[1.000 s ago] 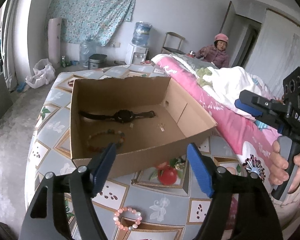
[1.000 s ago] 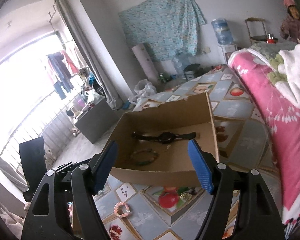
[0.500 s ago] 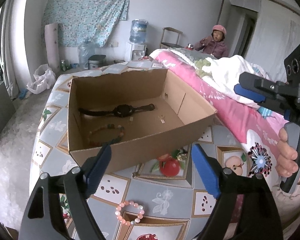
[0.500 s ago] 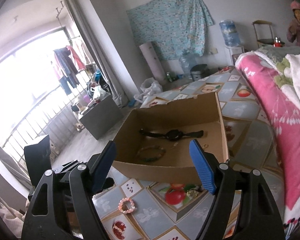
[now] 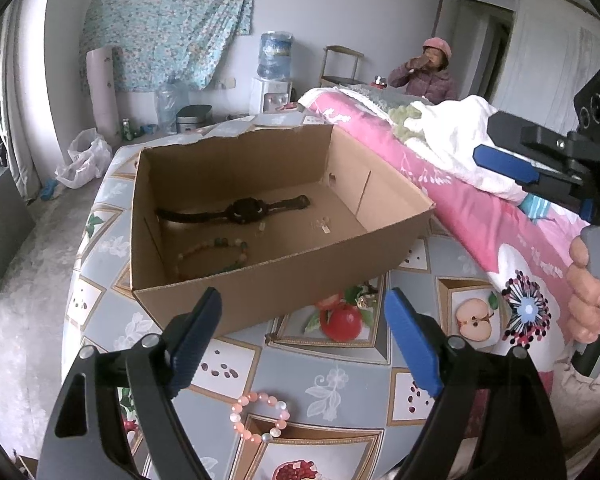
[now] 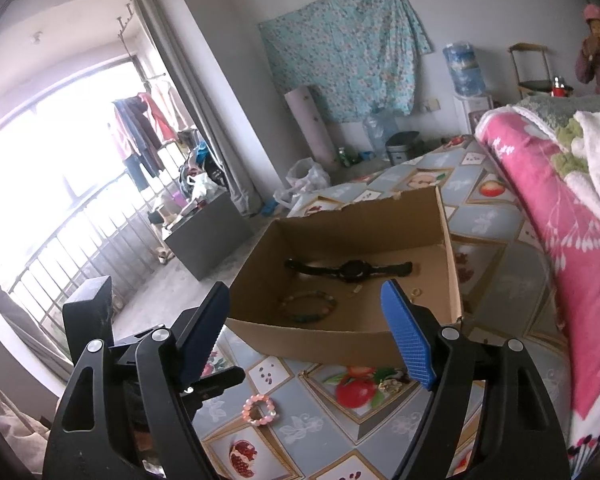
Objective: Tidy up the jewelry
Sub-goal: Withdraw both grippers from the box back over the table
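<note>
Since a second earlier the left claw (image 5: pixel 302 336) had widened, empty; the right claw (image 6: pixel 306 334) gaped empty too, leaving the pink bracelet (image 5: pixel 260 414) outside the box (image 5: pixel 260 280).

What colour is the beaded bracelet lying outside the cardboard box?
Pink, with a few white beads. The beaded bracelet shows best in the left wrist view.

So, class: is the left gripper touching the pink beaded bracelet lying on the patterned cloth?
Apart. The left wrist view shows the bracelet lying untouched between the open left gripper fingers.
</note>
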`<state>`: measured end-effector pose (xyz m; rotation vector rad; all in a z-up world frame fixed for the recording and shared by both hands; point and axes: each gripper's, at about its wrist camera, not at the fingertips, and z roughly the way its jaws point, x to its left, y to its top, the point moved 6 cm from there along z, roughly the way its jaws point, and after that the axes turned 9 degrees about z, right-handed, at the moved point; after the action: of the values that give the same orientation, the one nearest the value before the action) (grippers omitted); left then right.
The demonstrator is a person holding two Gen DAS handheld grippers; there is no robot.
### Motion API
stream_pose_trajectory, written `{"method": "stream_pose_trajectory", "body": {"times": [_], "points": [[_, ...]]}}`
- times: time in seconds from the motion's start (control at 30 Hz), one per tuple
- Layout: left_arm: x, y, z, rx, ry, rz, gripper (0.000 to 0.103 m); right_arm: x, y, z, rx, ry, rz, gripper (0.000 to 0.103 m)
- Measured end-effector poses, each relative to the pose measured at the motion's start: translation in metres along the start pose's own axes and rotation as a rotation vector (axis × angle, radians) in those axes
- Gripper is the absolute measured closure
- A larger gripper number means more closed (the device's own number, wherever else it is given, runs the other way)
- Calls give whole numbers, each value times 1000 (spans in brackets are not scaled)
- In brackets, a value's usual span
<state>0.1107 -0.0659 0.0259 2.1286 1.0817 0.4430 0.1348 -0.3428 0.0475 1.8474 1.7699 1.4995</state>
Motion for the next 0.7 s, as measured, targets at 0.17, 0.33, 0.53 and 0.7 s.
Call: {"method": "stream_pose_trajectory", "body": {"times": [0.17,0.33,0.53,0.7], "points": [[-3,-2,2,7,-1,10,21,4,1,-3,-4,5,0,28],[-5,-3,3,13,0,10,21,5,1,-3,-5,6,0,28],[-6,-5,3,18,4,8,21,4,0,-3,-5,6,0,28],[-5,-5,3,20,5,8,21,9,1,-4,-5,10,-3,28]]}}
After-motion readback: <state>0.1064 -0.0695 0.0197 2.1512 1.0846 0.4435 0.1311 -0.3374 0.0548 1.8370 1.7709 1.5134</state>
